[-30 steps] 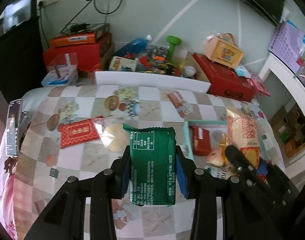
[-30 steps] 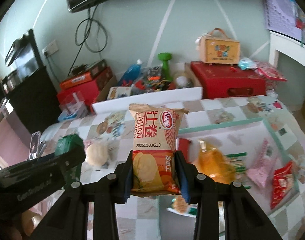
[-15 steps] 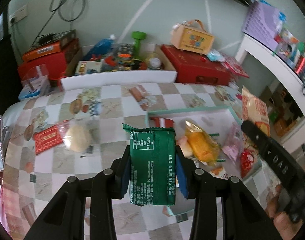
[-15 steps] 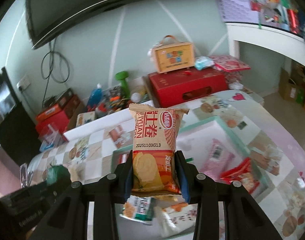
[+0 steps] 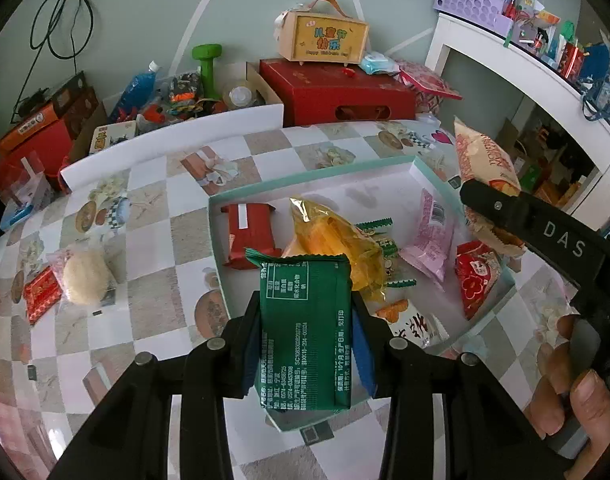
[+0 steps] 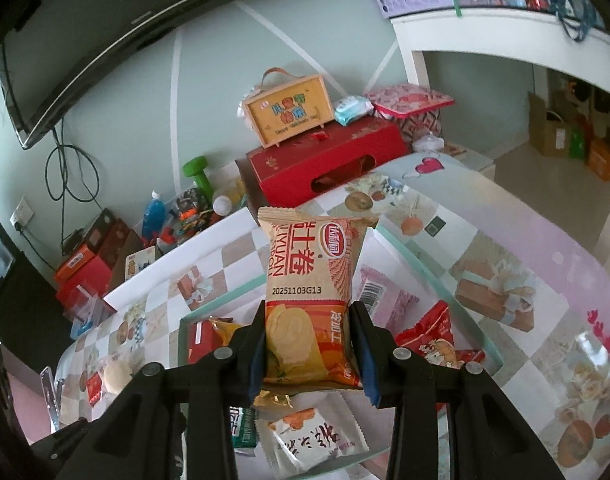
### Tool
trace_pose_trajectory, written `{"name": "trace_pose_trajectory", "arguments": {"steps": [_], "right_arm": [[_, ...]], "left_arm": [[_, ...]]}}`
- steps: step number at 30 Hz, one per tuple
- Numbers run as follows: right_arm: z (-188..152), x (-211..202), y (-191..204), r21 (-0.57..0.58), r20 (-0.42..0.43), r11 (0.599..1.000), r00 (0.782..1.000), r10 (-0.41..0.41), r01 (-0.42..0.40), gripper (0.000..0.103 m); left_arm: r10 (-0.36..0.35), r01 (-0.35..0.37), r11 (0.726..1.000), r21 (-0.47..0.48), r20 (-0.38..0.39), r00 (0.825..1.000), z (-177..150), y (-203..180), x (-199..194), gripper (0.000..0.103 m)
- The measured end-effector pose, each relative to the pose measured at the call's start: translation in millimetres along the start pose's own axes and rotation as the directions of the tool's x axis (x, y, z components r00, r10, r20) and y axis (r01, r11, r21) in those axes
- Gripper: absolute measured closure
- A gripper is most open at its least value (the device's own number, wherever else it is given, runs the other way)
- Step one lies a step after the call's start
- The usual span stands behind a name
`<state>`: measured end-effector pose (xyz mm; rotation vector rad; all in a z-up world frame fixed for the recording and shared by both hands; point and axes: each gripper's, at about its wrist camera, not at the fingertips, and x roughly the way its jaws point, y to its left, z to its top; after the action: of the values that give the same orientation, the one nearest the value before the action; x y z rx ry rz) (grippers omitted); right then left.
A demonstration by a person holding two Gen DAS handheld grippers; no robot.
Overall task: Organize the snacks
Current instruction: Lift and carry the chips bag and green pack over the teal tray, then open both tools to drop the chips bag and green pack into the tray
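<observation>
The left gripper [image 5: 305, 344] is clamped on an upright green snack packet [image 5: 305, 332] printed with white text, above the near rim of the mint-edged white tray [image 5: 421, 172]. The right gripper [image 6: 311, 344] grips an orange-and-cream egg-roll packet [image 6: 311, 300] over that tray. Inside lie red, yellow, pink and white packets, with bare floor toward the far wall. Left of the tray, the checked tablecloth [image 5: 153, 240] is mostly open, bearing a round cake packet [image 5: 83, 276].

The green packet [image 5: 305, 328] hides part of the tray [image 5: 217, 240] floor and overlaps the yellow packet [image 5: 337, 240]. The white packet [image 6: 313, 440] beside it lies partly behind the gripper fingers. The hand [image 5: 573, 392] is cut off by the right edge; the packets' small print is unreadable.
</observation>
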<state>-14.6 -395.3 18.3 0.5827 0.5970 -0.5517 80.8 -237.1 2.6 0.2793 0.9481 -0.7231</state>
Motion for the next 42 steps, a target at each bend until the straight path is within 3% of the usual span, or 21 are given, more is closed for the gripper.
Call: {"name": "trace_pose_trajectory", "arguments": {"steps": [16,24,42], "right_arm": [[6.4,48.2,1.7,0.01,-0.055,0.998,0.997,0.056,-0.056,0.062],[-3.4,76.3,8.0,-0.019,-0.126,0.999,0.992,0.034,-0.036,0.062],[-7.0,85.5,5.5,-0.02,-0.162,1.0,0.987,0.013,-0.017,0.062]], "left_arm": [[0.022,-0.021,0.997,-0.068,0.013,1.0,25.4,38.5,40.7,0.062],[0.058,-0.059,0.991,-0.121,-0.01,0.998,30.4,59.7,63.8,0.062],[0.03,-0.031,0.999,-0.042,-0.028,0.999,25.0,29.4,83.3,0.062]]}}
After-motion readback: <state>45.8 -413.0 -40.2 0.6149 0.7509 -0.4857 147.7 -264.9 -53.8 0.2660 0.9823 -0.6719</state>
